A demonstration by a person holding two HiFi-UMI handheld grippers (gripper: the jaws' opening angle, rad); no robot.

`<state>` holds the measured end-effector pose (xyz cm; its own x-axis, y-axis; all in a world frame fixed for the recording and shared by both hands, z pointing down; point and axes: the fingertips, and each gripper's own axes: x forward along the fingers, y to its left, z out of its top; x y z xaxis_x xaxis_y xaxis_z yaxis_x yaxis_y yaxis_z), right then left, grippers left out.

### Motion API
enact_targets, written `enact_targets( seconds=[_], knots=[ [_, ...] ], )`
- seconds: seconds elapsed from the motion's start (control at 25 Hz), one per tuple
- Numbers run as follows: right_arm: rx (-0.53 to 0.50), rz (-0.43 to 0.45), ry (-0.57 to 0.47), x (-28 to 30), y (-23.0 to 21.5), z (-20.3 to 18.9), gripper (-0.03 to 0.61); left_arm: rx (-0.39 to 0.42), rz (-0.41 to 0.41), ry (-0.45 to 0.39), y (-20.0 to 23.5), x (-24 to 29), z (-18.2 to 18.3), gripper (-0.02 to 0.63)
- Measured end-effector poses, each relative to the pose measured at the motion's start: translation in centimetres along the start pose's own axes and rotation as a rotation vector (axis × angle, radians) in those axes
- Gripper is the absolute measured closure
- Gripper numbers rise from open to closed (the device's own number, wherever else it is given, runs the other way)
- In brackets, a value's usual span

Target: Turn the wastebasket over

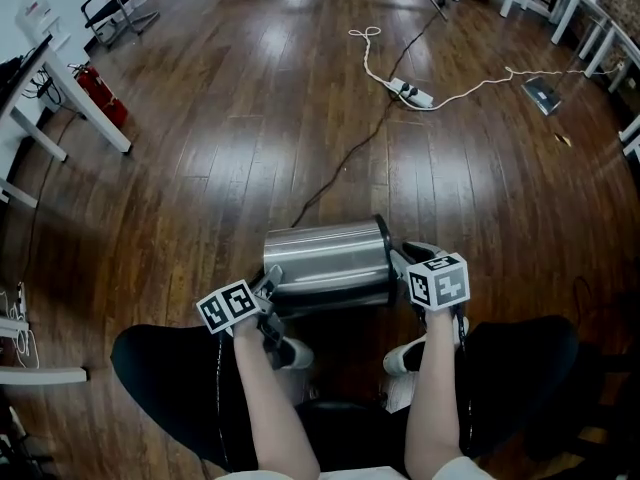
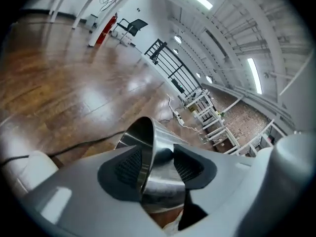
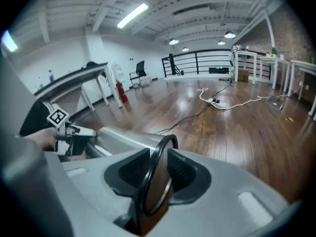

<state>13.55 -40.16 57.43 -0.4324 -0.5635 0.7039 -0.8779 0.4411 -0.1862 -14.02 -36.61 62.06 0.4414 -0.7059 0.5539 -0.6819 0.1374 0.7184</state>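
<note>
Steel wastebasket (image 1: 328, 256) sideways — forearms angled down, left gripper (image 2: 158, 166) and right gripper (image 3: 157, 173) clamping ends

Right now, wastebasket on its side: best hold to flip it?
Grip it at both ends. The wastebasket lies sideways, its body too wide and slick, so come from the near side: left gripper on the steel edge, right gripper on the black ring.

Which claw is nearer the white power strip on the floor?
Right. The right claw, on one end of the wastebasket, sits beneath the power strip in the head view; the left claw, on the other end, is farther aside.
</note>
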Motion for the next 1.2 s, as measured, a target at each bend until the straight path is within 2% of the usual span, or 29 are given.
enact_targets(
  seconds=[0.08,0.2,0.36,0.44,0.56,0.76,0.84,0.96,1.0,1.08,1.2],
  knots=[
    [-0.005,0.006,0.068,0.3,0.0,-1.2,0.477,-0.028,-0.030,-0.002,-0.3,0.1,0.0,0.444],
    [0.033,0.065,0.109,1.0,0.8,-2.9,0.477,0.000,-0.031,0.005,-0.7,0.3,0.2,0.457],
    [0.039,0.042,0.108,1.4,0.3,-3.7,0.490,0.010,-0.099,0.007,-2.8,0.0,0.6,0.494],
    [0.067,0.062,0.104,1.2,-0.5,-4.1,0.489,0.051,-0.151,0.006,-4.8,-0.3,1.5,0.514],
    [0.174,0.093,0.072,1.1,-1.5,-5.0,0.489,0.214,-0.172,0.023,-9.0,-0.3,3.0,0.529],
    [0.340,0.076,0.074,1.9,-3.5,-8.6,0.483,0.658,-0.069,0.104,-17.2,0.7,2.8,0.528],
    [0.398,0.066,0.069,2.2,-4.4,-10.3,0.483,0.792,-0.068,0.138,-20.1,1.8,1.2,0.525],
    [0.376,-0.044,0.119,2.5,-6.4,-12.7,0.494,0.888,-0.163,0.155,-23.9,3.8,-2.1,0.525],
    [0.339,-0.094,0.157,2.6,-6.9,-13.5,0.588,0.904,-0.196,0.162,-24.9,4.3,-3.2,0.526],
    [0.298,-0.152,0.218,2.8,-7.1,-15.0,0.589,0.946,-0.230,0.177,-26.5,5.3,-5.3,0.529],
    [0.430,-0.127,0.177,2.4,-6.9,-16.1,0.592,1.059,-0.219,0.194,-27.6,6.3,-7.6,0.529]
  ],
)
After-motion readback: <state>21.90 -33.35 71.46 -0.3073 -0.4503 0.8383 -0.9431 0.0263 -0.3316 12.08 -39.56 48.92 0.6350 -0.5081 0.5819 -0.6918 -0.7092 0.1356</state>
